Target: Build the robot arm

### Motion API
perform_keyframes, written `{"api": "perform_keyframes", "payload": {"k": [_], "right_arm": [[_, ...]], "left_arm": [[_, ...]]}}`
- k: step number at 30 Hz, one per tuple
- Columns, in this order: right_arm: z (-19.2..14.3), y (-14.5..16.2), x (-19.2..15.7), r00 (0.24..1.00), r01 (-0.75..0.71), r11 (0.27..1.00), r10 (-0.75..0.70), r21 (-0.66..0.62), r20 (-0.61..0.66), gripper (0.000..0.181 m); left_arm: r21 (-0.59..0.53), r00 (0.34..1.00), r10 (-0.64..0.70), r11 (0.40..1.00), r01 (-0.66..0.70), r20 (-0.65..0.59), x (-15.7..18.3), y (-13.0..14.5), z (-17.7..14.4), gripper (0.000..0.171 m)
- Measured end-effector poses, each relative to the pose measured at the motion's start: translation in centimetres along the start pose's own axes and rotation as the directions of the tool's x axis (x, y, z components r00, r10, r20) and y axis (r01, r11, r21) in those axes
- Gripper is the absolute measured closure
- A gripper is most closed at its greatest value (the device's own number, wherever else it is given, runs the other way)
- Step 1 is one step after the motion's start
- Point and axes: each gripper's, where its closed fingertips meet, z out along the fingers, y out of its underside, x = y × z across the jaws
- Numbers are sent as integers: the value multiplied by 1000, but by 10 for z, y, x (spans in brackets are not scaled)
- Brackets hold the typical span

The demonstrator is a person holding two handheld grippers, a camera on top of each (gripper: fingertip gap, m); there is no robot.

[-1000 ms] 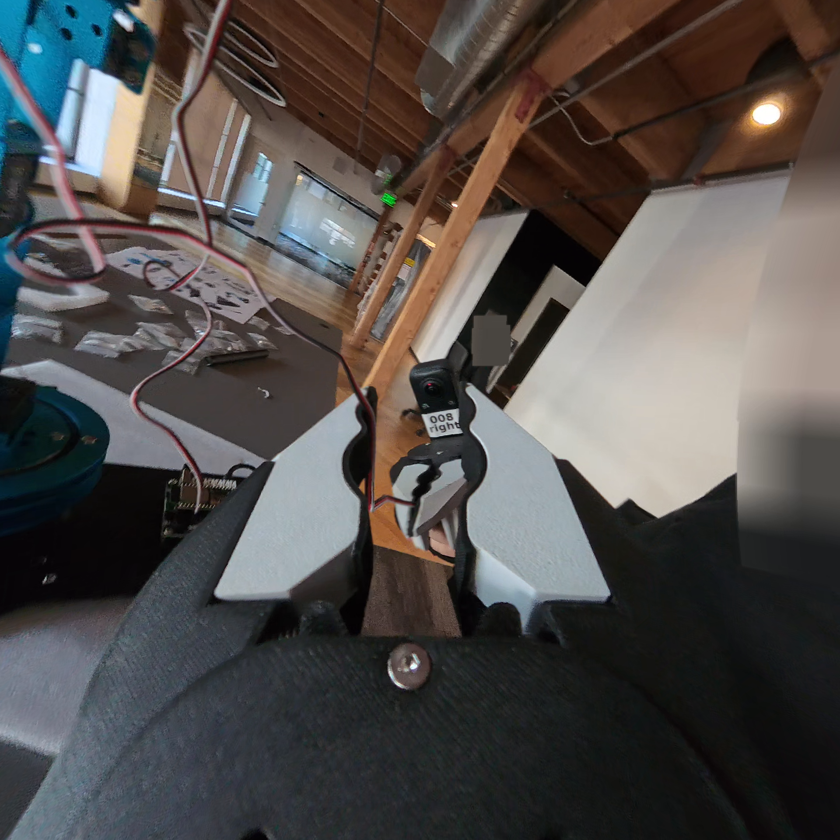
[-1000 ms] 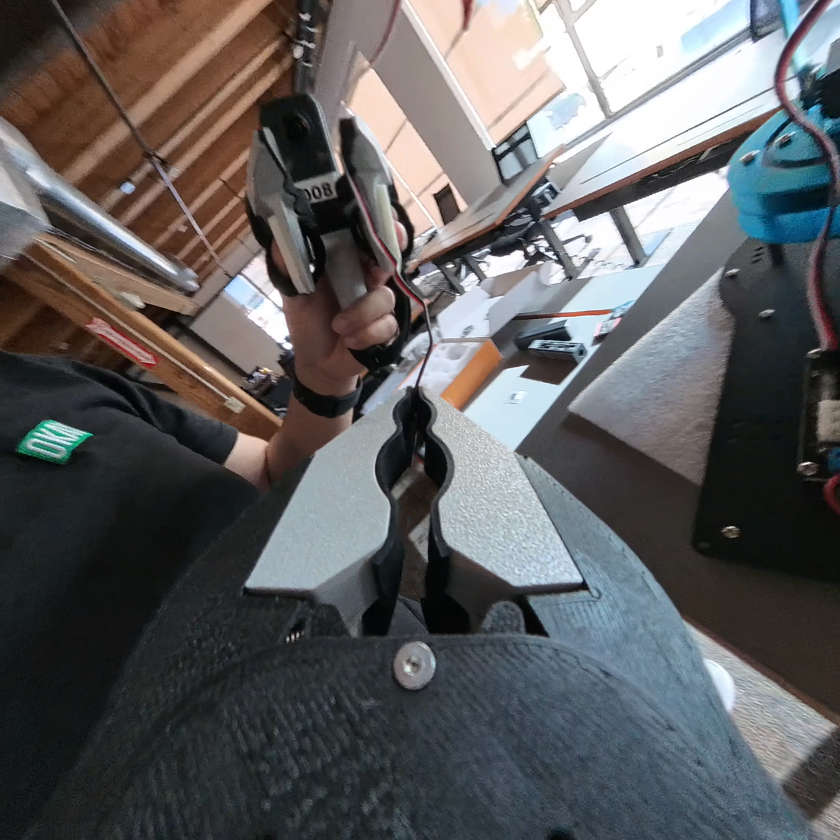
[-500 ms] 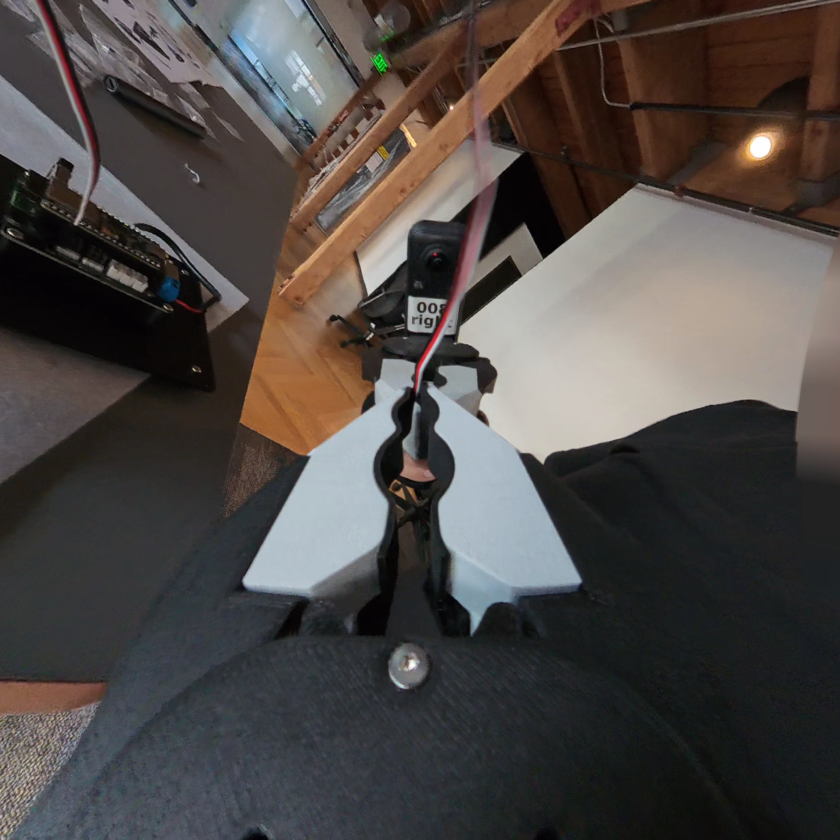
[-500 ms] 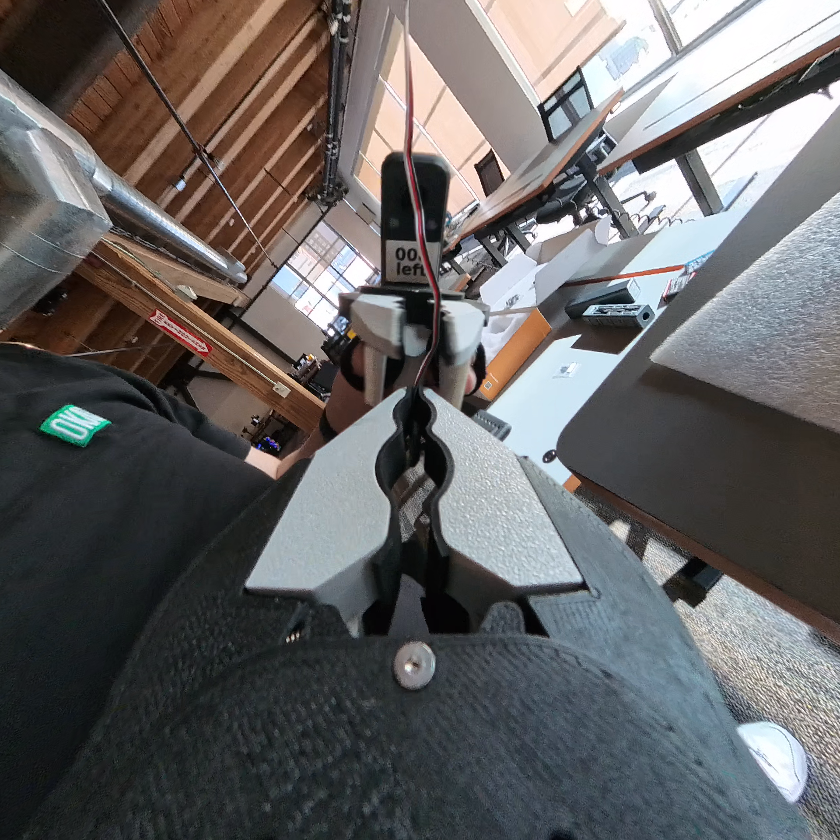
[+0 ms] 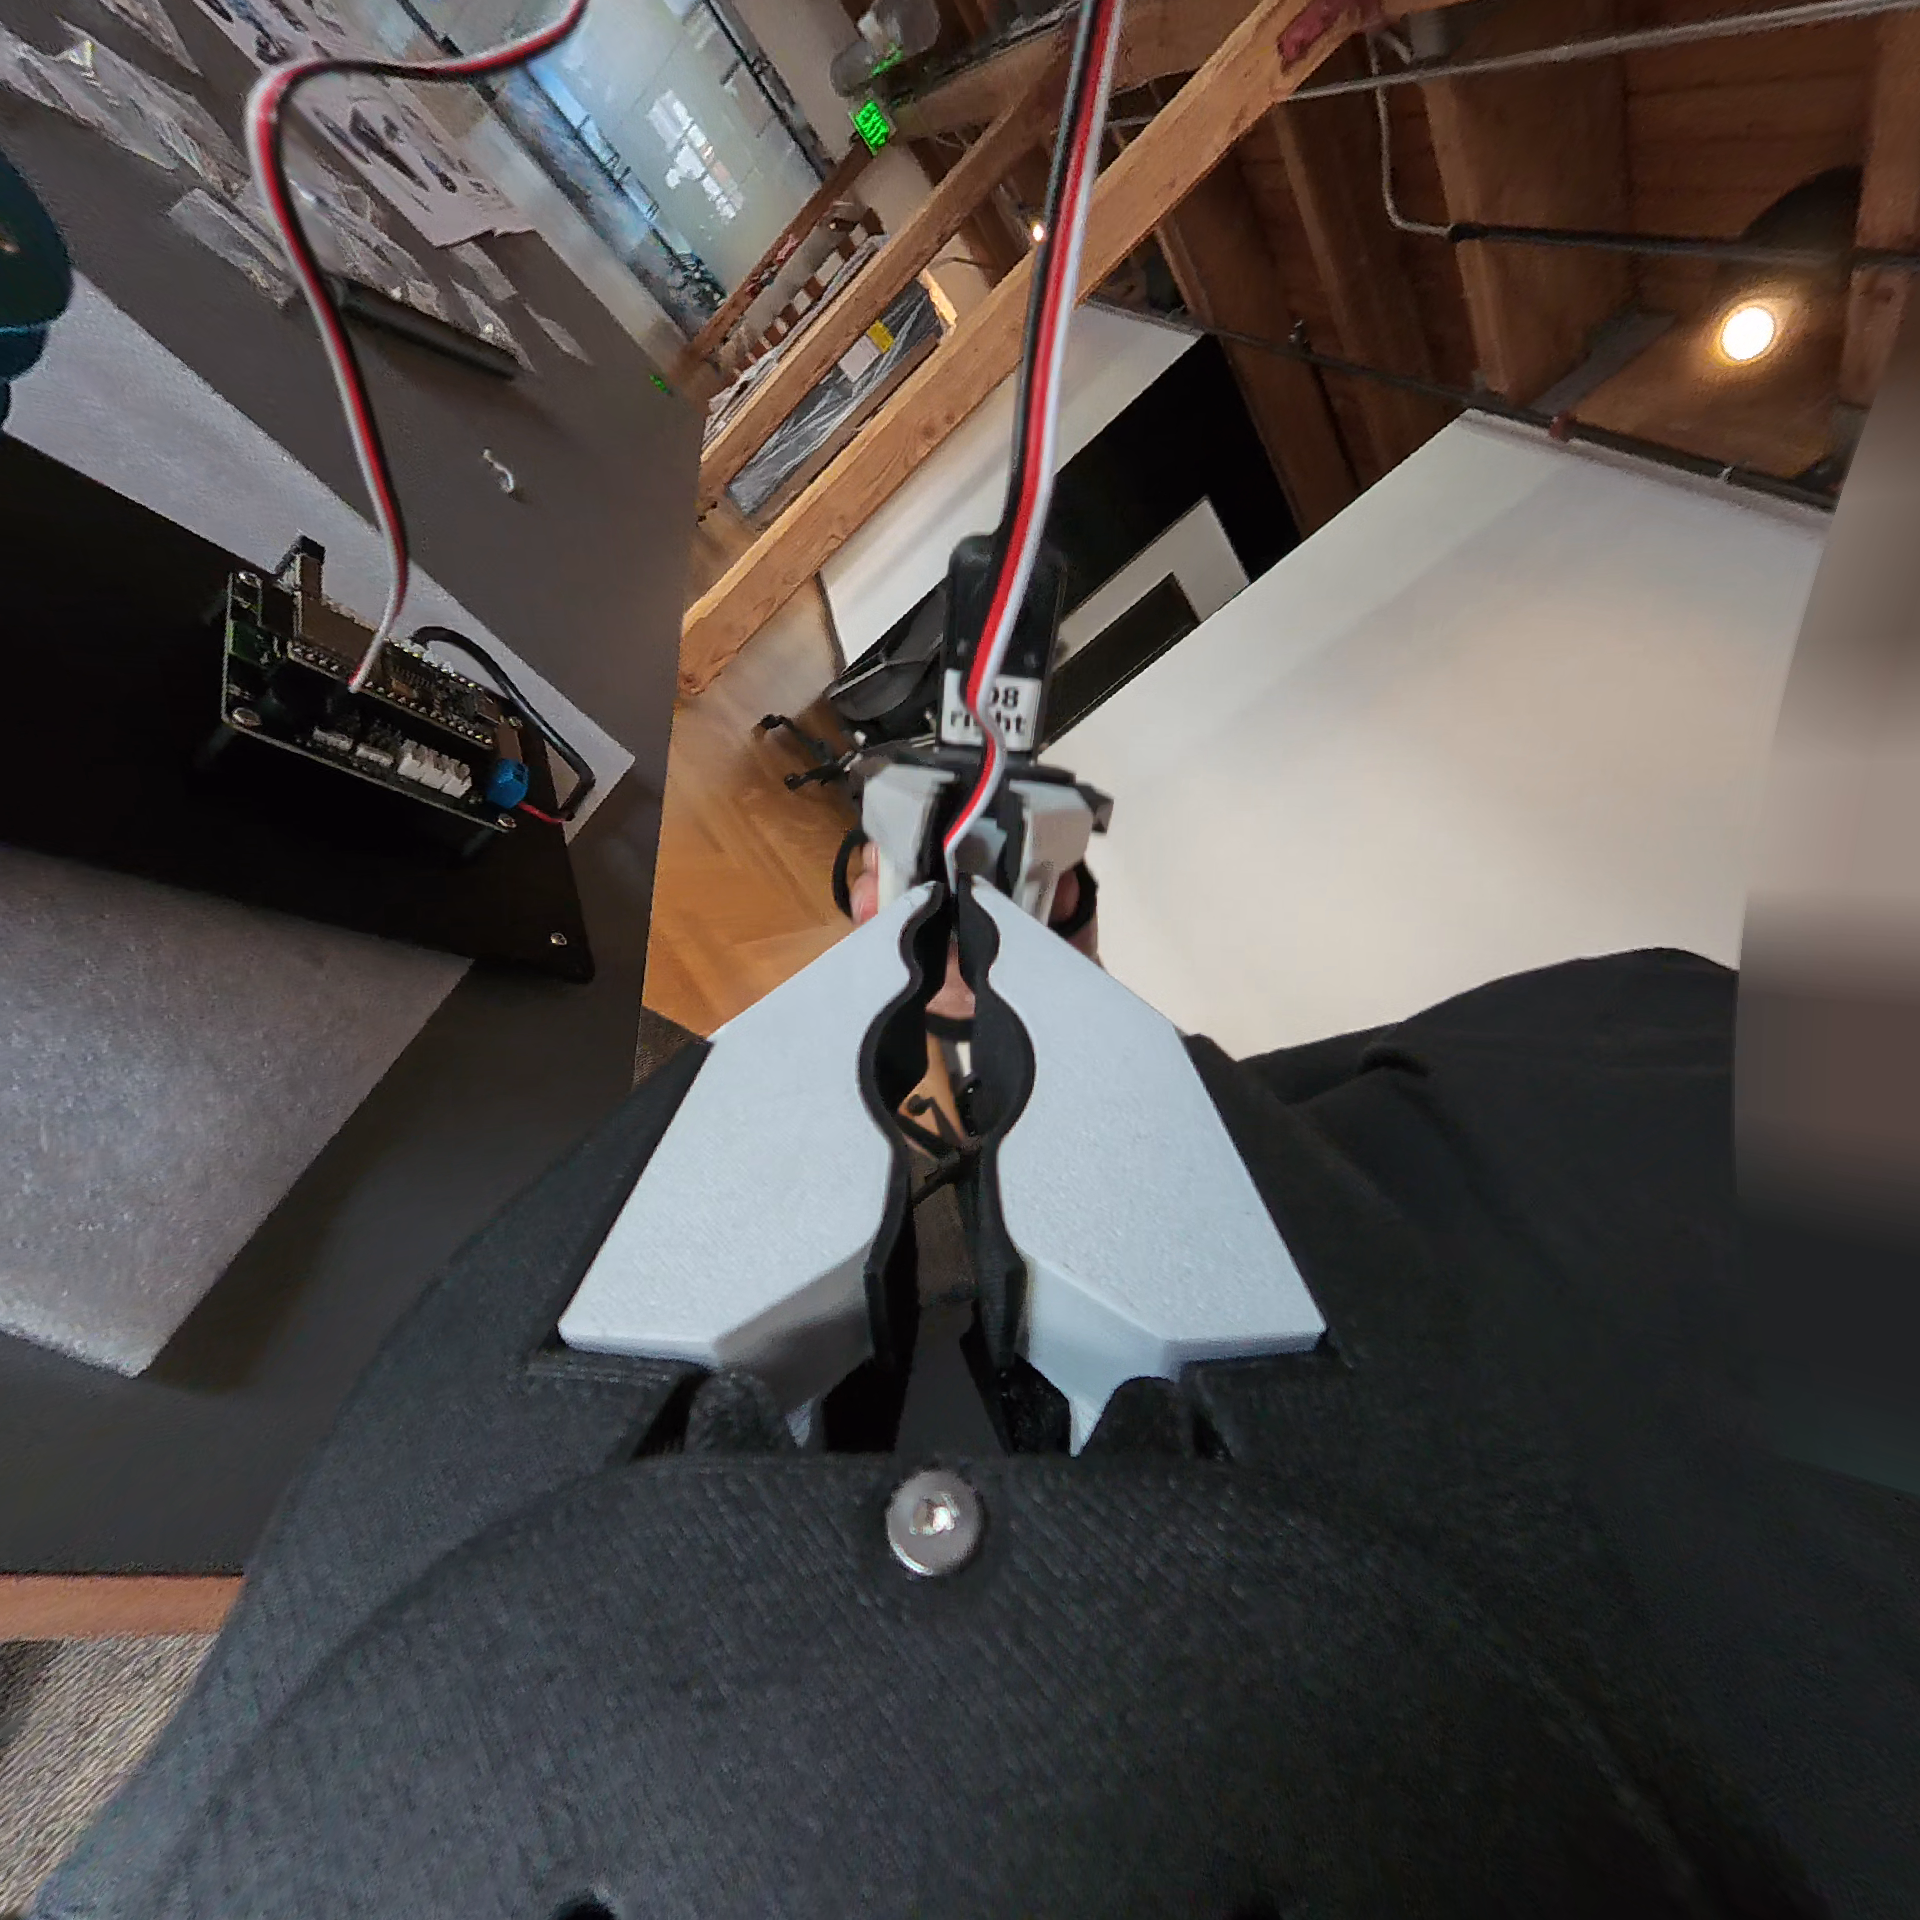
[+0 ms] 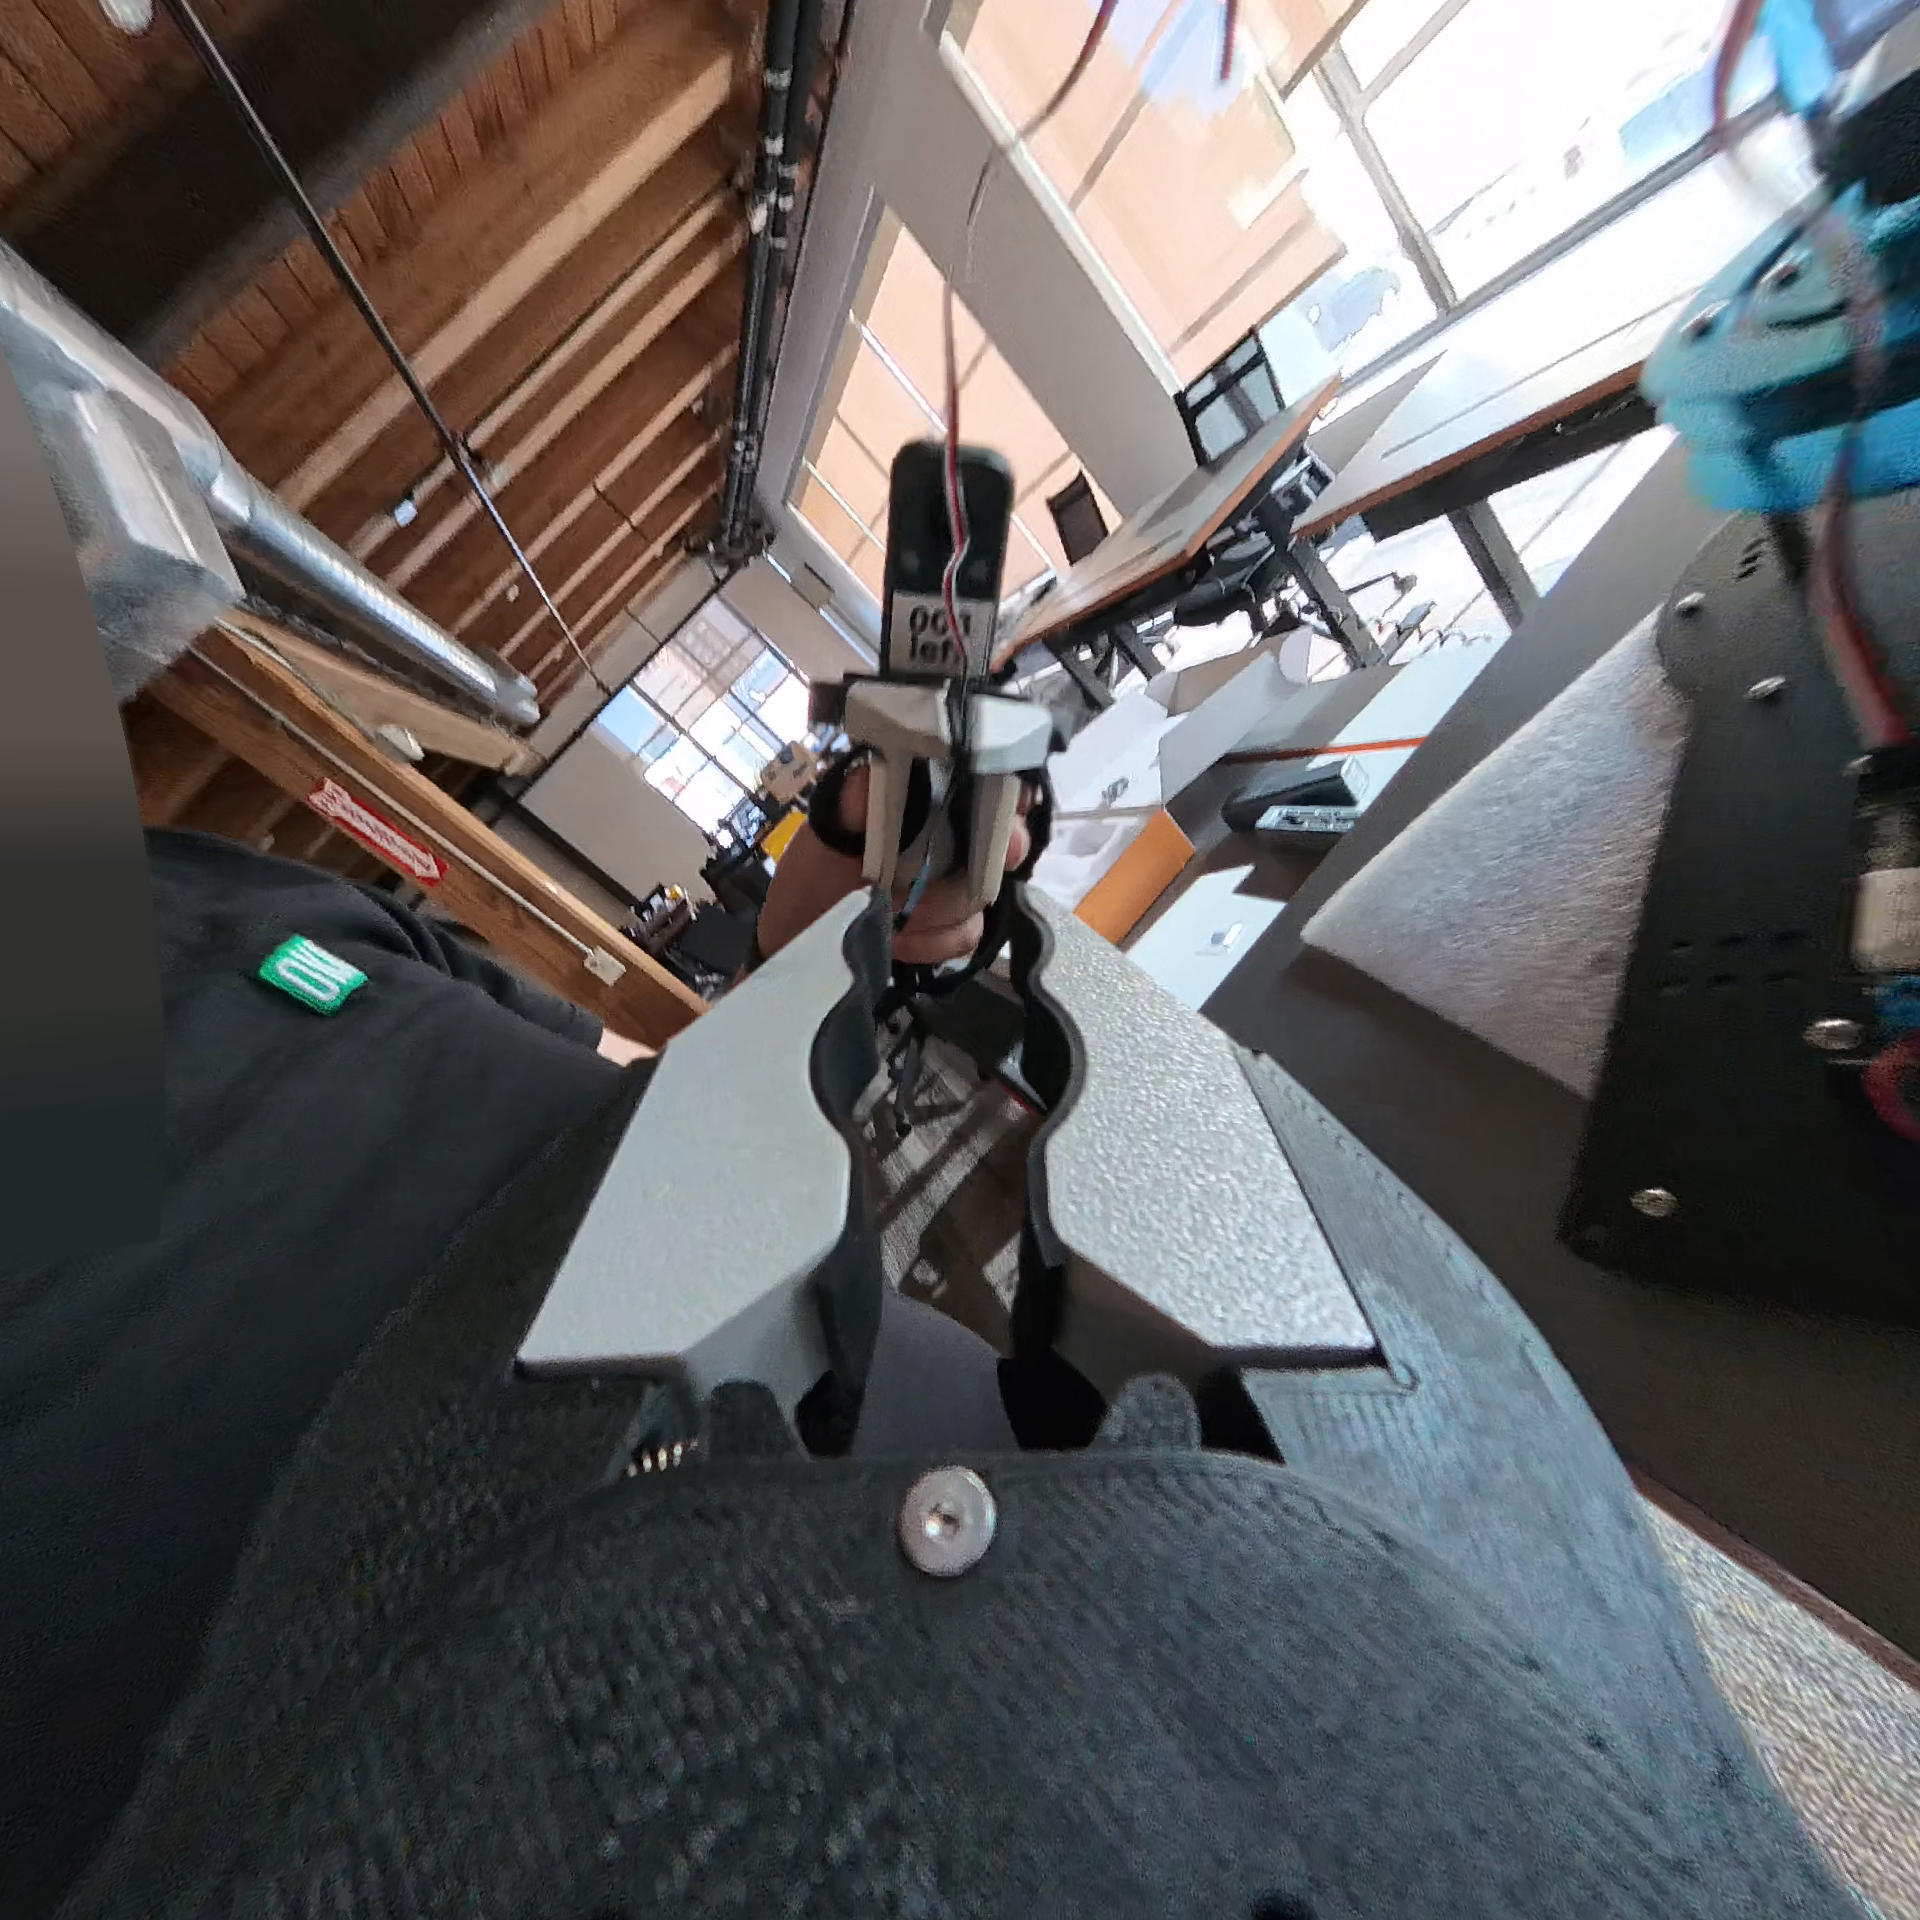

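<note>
A red, white and black servo cable [image 5: 1034,436] hangs down into the tips of my left gripper [image 5: 951,902], which is shut on it. The cable's other end loops over to a black circuit board [image 5: 364,707] on a black base plate [image 5: 135,821]. My right gripper [image 6: 948,909] is open and empty, and the cable [image 6: 954,540] shows thin beyond it. The two grippers face each other, tips close. The right gripper also shows in the left wrist view [image 5: 977,831], and the left gripper in the right wrist view [image 6: 940,831], held by a hand [image 6: 831,894].
A blue robot arm [image 6: 1787,343] stands on the black base plate [image 6: 1766,1039] at the right. A grey foam mat [image 5: 156,1091] lies on the dark table [image 5: 582,499]. The person's black shirt [image 6: 312,1143] is close at the left. Desks and boxes stand farther off. About 4 cm separates my left fingertips from my right.
My right gripper has opened and let go of the cable. My left gripper stays shut on the cable. Both views have shifted towards the base plate.
</note>
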Motion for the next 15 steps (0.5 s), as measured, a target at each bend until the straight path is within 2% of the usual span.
{"api": "perform_keyframes", "payload": {"k": [4, 8, 10, 12, 15], "right_arm": [[-23, -25, -2, 998, -10, 1000, 9, 16, 55, 163], [-35, -26, -6, 995, 74, 987, -63, -145, 77, 164], [-41, -19, -4, 987, 156, 941, -137, -300, 82, 164], [-51, -13, -3, 964, 262, 867, -219, -425, 148, 165], [-65, -14, 6, 945, 327, 752, -265, -573, 191, 166]], "left_arm": [[-23, 998, 8, 1000, -6, 57, 4, 3, 19, 171], [-77, 966, 96, 994, -80, 240, -1, 8, 49, 171], [-128, 934, 173, 982, -139, 312, 1, 13, 65, 171], [-172, 897, 234, 968, -181, 375, 2, 16, 80, 171], [-217, 817, 289, 954, -206, 498, -2, 14, 90, 171]]}}
